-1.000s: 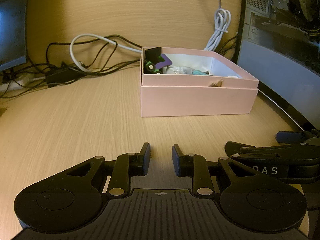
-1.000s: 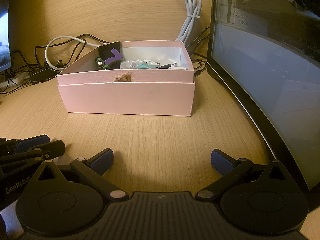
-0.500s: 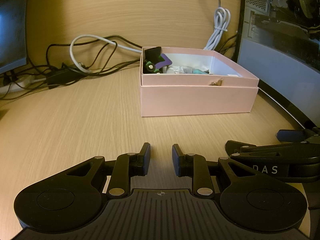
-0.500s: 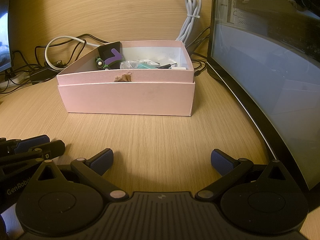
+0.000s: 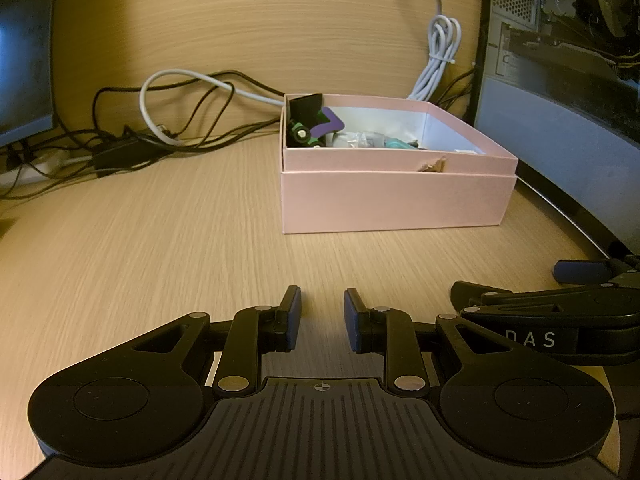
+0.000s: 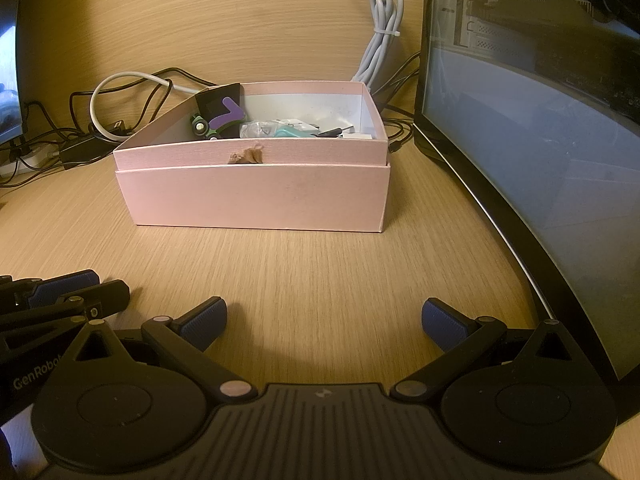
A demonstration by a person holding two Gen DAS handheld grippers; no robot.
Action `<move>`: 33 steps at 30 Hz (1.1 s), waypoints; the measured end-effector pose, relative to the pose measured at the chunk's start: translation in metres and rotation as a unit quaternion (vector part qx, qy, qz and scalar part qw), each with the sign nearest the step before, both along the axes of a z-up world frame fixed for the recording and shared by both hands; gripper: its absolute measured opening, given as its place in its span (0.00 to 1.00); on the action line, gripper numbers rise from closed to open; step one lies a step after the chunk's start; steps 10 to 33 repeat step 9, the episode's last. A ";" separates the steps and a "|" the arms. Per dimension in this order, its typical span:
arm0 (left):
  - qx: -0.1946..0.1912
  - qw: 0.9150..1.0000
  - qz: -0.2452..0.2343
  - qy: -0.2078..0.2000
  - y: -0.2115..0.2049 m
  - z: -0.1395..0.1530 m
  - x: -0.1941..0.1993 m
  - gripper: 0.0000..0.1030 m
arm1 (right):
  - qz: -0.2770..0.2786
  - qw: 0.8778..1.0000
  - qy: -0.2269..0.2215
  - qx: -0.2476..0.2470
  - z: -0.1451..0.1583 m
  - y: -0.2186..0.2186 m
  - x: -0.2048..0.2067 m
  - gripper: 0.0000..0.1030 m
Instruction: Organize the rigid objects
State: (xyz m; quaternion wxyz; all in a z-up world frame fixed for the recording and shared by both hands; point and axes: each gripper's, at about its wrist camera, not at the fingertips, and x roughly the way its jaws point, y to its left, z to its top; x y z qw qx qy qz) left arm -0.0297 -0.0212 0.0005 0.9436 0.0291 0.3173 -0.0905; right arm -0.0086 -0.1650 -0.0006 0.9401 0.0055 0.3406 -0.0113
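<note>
A pink box (image 5: 394, 204) (image 6: 256, 196) stands on the wooden desk, ahead of both grippers. Inside it lie a black, purple and green toy (image 5: 310, 126) (image 6: 218, 114), a clear packet (image 6: 262, 129) and a teal item (image 6: 294, 133). My left gripper (image 5: 322, 320) rests low on the desk, its jaws a narrow gap apart and empty. My right gripper (image 6: 324, 322) sits beside it, jaws wide open and empty. Each gripper shows at the edge of the other's view: the right gripper in the left wrist view (image 5: 568, 300), the left in the right wrist view (image 6: 60, 300).
A curved monitor (image 6: 540, 140) stands close on the right. Tangled black and white cables (image 5: 160, 128) and a bundled grey cable (image 6: 378, 40) lie behind the box against the wooden back panel. Another screen (image 5: 24, 60) is at far left.
</note>
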 end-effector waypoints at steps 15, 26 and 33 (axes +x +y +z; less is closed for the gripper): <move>-0.004 1.000 0.001 0.000 0.002 0.000 0.000 0.22 | 0.000 1.000 0.000 0.000 0.000 0.000 0.000 1.00; -0.004 1.000 0.001 0.000 0.002 0.000 0.000 0.22 | 0.000 1.000 0.000 0.000 0.000 0.000 0.000 1.00; -0.004 1.000 0.001 0.000 0.002 0.000 0.000 0.22 | 0.000 1.000 0.000 0.000 0.000 0.000 0.000 1.00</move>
